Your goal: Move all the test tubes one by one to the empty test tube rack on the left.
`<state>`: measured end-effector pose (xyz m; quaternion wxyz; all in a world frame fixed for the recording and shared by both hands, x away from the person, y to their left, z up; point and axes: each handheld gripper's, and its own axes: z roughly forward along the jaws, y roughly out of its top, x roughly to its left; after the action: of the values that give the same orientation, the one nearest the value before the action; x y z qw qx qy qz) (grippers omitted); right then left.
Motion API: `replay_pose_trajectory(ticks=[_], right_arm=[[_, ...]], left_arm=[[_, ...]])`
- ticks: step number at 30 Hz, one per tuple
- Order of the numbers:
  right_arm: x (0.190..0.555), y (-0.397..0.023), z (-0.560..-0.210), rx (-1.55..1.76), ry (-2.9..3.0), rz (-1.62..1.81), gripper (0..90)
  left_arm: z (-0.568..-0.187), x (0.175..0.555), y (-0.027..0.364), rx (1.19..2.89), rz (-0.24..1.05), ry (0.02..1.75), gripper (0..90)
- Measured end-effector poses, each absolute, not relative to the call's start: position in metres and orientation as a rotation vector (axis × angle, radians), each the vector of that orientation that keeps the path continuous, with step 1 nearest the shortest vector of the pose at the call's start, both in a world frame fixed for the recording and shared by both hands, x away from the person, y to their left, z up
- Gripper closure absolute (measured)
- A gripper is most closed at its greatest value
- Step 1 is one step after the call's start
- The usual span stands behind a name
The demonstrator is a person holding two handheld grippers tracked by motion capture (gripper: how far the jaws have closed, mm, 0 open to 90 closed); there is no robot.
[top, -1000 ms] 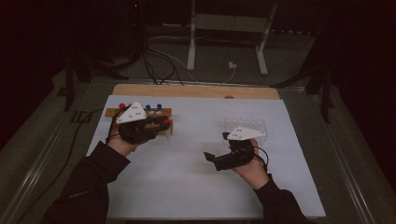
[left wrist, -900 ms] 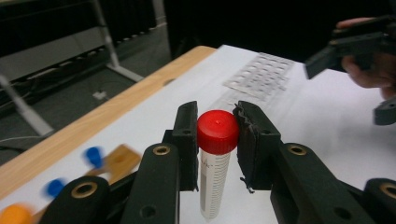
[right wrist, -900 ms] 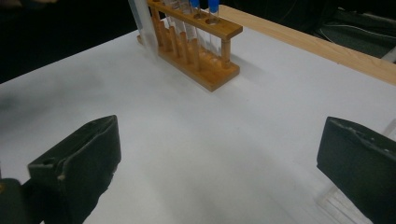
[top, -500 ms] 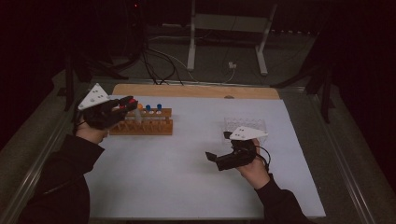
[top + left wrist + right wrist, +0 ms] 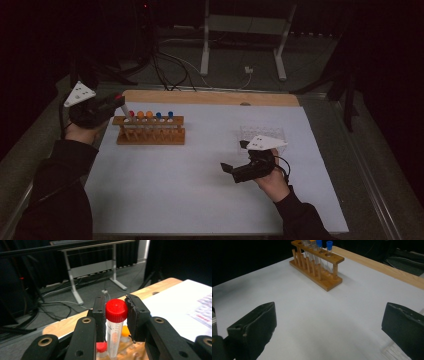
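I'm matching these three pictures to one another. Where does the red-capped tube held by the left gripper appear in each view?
High view: the red-capped tube sits at upper left, in the left gripper, above the wooden rack's left end.
Left gripper view: centre, upright, clamped between the two jaws.
Right gripper view: not in it.
Shared landmark: the wooden rack, at top centre in the right gripper view.

Your room's pretty dark: black around the edges, grey floor at the top of the frame. A white-legged metal stand sits upper centre, with loose cables snaking across upper left.
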<state>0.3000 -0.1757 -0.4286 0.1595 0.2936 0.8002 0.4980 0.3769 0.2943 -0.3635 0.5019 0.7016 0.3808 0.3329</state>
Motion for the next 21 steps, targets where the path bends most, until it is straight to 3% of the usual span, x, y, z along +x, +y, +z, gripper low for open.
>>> replay_pose_trajectory(ticks=[21], right_arm=[[0.301, -0.179, -0.428, 0.834, 2.276, 1.437, 0.0]], left_arm=[[-0.393, 0.404, 0.309, 1.594, 0.859, 1.073, 71.8]])
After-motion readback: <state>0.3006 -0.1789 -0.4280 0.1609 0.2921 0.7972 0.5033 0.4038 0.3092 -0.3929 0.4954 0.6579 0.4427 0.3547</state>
